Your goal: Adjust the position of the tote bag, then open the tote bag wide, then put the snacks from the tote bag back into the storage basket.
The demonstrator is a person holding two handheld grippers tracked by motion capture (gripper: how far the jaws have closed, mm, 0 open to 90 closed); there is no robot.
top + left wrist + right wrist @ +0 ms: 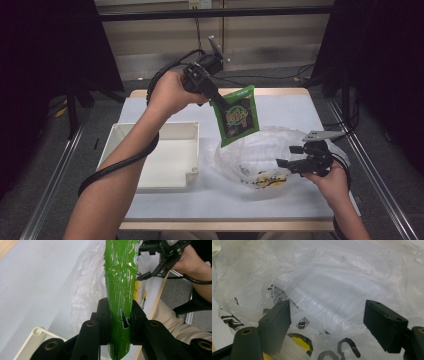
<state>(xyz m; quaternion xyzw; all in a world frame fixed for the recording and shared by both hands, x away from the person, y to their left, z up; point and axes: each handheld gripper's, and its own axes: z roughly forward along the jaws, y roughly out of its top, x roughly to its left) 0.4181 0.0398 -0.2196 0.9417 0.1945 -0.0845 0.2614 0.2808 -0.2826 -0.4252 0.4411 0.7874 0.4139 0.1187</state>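
Observation:
A green snack packet (237, 116) hangs in the air above the table, tilted, over a crumpled clear plastic bag (260, 152). My left gripper (214, 100) is shut on the packet's upper corner. In the left gripper view the packet (121, 277) runs up between the two black jaws of that gripper (119, 317), which press on both its sides. My right gripper (292, 164) rests low at the bag's right edge, jaws wide apart. In the right gripper view this gripper (328, 317) faces the plastic bag (337, 282), whose film with black and yellow print lies beyond the open jaws.
A white shallow tray (150, 129) sits on the left of the white table top (285, 102); its corner (32, 337) appears below the left gripper. The other hand's gripper (155, 262) is farther off beside the packet. Metal rails flank the table.

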